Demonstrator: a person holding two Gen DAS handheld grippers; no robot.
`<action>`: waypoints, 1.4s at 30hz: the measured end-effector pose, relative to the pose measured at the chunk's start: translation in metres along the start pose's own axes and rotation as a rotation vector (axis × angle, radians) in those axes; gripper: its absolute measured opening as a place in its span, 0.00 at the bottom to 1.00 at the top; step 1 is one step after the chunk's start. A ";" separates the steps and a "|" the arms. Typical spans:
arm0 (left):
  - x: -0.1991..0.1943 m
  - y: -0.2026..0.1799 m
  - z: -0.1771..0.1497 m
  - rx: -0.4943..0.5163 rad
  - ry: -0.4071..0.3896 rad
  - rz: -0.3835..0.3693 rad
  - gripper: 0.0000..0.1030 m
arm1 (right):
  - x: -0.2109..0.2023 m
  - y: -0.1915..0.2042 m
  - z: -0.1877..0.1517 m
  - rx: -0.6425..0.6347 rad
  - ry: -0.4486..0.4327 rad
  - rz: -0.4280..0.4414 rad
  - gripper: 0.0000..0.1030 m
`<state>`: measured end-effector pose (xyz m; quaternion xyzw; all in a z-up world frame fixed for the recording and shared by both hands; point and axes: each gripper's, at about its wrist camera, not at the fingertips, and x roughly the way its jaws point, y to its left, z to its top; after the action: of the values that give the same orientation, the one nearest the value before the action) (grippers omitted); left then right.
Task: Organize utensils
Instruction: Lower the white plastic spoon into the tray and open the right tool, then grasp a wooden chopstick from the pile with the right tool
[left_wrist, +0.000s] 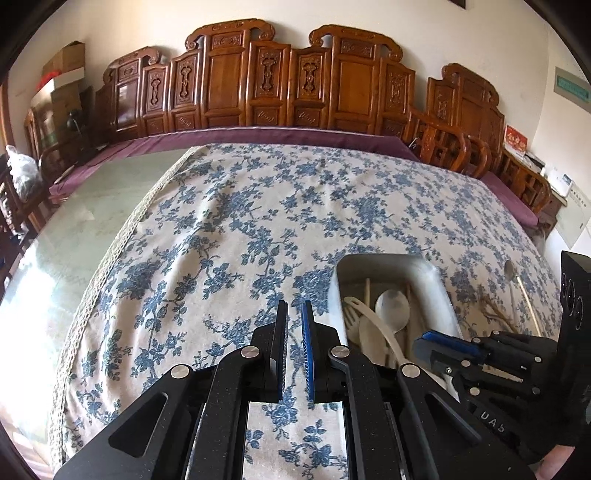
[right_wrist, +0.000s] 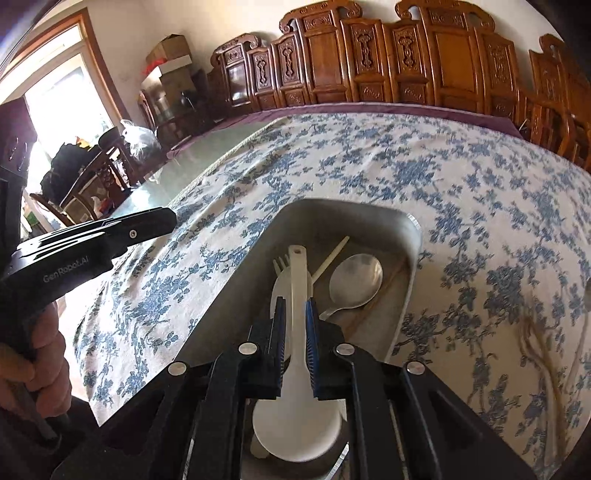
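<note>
progress: partly done, judging by the layout; several utensils already in metal tray (right_wrist: 402, 236), a few still out on floral tablecloth (left_wrist: 221, 221)
in tray: white plastic spoon (right_wrist: 297, 369), white fork (right_wrist: 280, 264), metal spoon (right_wrist: 354, 280), pale chopstick (right_wrist: 330, 260), wooden chopsticks along tray's right wall
left outside: small metal spoon (left_wrist: 511, 275) and loose chopstick (left_wrist: 528, 306) on cloth right of tray in left wrist view; dark twig-like piece beside them, identity unclear
white plastic spoon place: inside tray, near end, lying on tray floor over fork
white plastic spoon axis: long axis along tray length; bowl toward near end of tray, handle tip with hang hole toward far end
right gripper (right_wrist: 295, 321): over near end of tray, jaws straddling handle of white plastic spoon; narrow gap, pads just off handle on both sides, no squeeze seen; reads as release after placing, or about to pinch, cannot tell which
left gripper (left_wrist: 294, 321): over cloth just left of tray, jaws almost together, nothing between pads
next need: probably a reach to items right of tray, pick up, lay lengthwise in tray
risk: thin chopstick flat on cloth, hard to pinch; cloth wrinkles may snag
</note>
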<state>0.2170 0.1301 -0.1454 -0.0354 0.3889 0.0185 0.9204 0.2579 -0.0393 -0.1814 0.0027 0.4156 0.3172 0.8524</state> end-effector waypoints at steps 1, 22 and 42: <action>-0.001 -0.002 0.000 0.001 -0.002 -0.006 0.06 | -0.007 -0.002 0.000 -0.004 -0.013 -0.001 0.13; -0.011 -0.073 -0.005 0.063 -0.031 -0.096 0.59 | -0.140 -0.173 -0.044 0.032 -0.069 -0.416 0.15; -0.020 -0.163 -0.032 0.168 -0.005 -0.136 0.64 | -0.110 -0.244 -0.095 0.136 0.096 -0.482 0.20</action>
<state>0.1900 -0.0353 -0.1452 0.0158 0.3837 -0.0766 0.9201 0.2722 -0.3188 -0.2309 -0.0541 0.4647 0.0761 0.8805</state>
